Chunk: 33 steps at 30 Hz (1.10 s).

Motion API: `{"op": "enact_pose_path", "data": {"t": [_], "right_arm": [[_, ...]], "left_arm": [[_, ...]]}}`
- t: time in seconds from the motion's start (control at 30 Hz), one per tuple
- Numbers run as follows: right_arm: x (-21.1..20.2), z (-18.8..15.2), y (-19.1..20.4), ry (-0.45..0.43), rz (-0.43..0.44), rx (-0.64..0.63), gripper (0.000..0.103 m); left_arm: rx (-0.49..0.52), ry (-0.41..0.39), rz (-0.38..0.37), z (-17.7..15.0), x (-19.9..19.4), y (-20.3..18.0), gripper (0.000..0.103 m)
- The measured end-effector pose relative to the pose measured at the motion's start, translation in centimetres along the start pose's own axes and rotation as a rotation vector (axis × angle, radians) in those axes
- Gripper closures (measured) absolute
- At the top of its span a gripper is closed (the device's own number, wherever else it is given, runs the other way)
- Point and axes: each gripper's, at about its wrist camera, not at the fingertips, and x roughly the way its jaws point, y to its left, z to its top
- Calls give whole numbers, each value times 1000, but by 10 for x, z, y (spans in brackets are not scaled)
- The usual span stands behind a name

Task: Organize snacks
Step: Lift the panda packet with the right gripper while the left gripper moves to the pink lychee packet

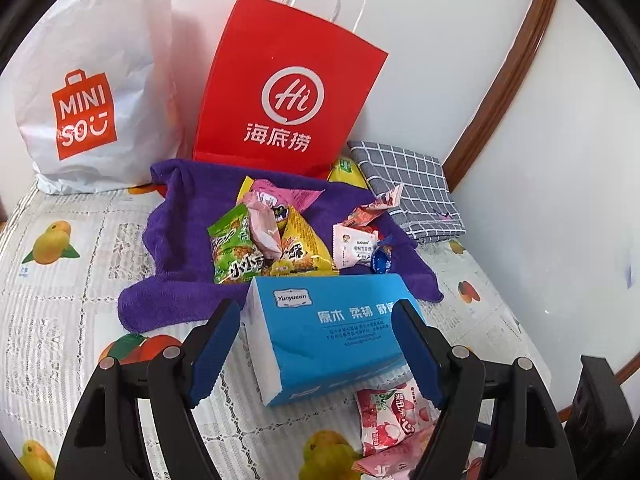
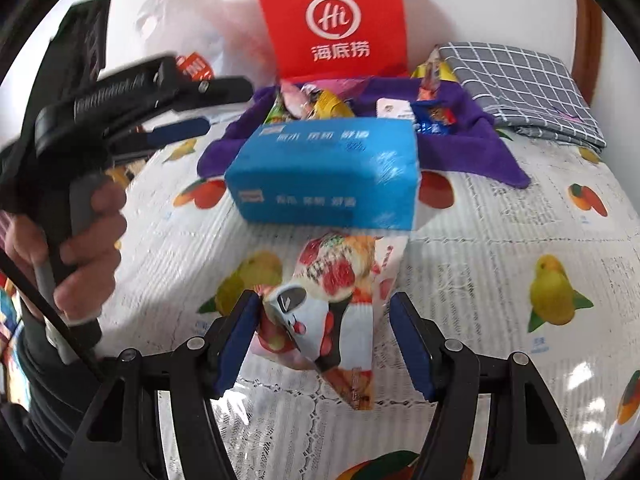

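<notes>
Snacks sit in a loose heap [image 1: 276, 236] on a purple towel [image 1: 176, 240] straight ahead of the left gripper [image 1: 320, 344], with a red paper bag [image 1: 288, 80] and a white plastic bag [image 1: 92, 88] standing against the wall beyond it. In this left wrist view the fingers are spread wide, and a blue tissue pack [image 1: 332, 332] lies between them without clear contact on either pad. A pink packet [image 1: 392, 416] rests just under the right finger, close to the pack's near edge, and a grey checked cloth [image 1: 412, 188] lies folded ahead and to the right. In the right wrist view, the right gripper [image 2: 324, 344] is also spread, its fingers on either side of a colourful snack pouch [image 2: 340, 312] that lies on the fruit-print tablecloth [image 2: 500, 240]; the left pad looks to be touching the pouch's edge, the right pad stands apart. The tissue pack [image 2: 324, 172] lies just beyond the pouch, and the left gripper [image 2: 176, 128] shows ahead and to the left, blurred. From here the likely trouble is a poor grasp: the pouch is crinkled, probably slick film, so closing near its edge could let it slide out or spin. The pack sits very near, so a forward push might shove it into the heap and scatter packets off the towel.
</notes>
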Motion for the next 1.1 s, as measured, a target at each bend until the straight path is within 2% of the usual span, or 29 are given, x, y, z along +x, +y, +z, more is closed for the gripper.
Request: {"op": "enact_pose_path", "data": {"t": [0.07,0.1,0.2,0.33,0.47,0.57,0.73,0.93,1.1], "right_arm": [[3,-1,0,15,12,2,41],[3,-1,1,13,20,1,49],[-3,-2,2,-13,-2,-18,50],[-21,-5,-2,-59,41,-19,50],[-34,-7,-15,-99,31,-3,50],[-37,-9,-33,-105,43,28,50],[-44,-15,-62,-124,15,86,50],[-38,-18,-85,-115,-56,114,50],[-30,-21,-97,-115,-41,142,50]], "left_arm": [[6,5,1,-1,1,-1,26],[14,8,6,-2,2,-3,26],[36,13,11,-4,4,-7,26],[80,27,19,-8,9,-17,26],[92,63,-11,-12,17,-22,26],[92,95,-35,-15,23,-25,26],[89,118,-63,-21,26,-31,26],[138,99,-30,-25,25,-40,26],[133,92,-48,-29,19,-42,26]]}}
